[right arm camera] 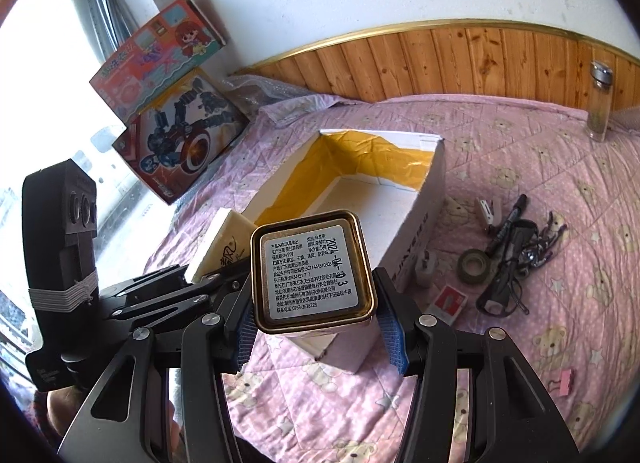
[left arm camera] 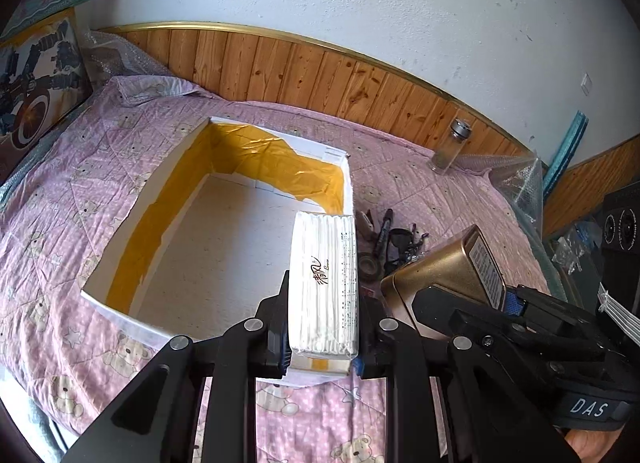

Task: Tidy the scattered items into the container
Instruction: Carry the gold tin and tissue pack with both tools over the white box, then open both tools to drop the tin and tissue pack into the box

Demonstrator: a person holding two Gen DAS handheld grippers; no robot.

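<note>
A white cardboard box (left arm camera: 132, 231) (right arm camera: 434, 199) with yellow tape inside lies open on the pink bedspread. My left gripper (left arm camera: 322, 327) is shut on a white tissue pack (left arm camera: 326, 279) (right arm camera: 218, 243), held over the box's near right corner. My right gripper (right arm camera: 316, 327) is shut on a gold tin (right arm camera: 314, 267) (left arm camera: 444, 267), its labelled base toward the camera, held above the box's near end. Scattered to the right of the box lie a marker (right arm camera: 508, 223), a tape roll (right arm camera: 474, 261), glasses (right arm camera: 504, 287), a stapler (right arm camera: 490, 209) and a red-white card box (right arm camera: 448, 299).
A glass bottle (right arm camera: 598, 103) (left arm camera: 450, 147) stands by the wood wall panel. Two toy boxes (right arm camera: 180, 135) lean at the bed's left end. A pink binder clip (right arm camera: 562, 381) lies at the near right. Bubble wrap (left arm camera: 516, 183) sits on the right edge.
</note>
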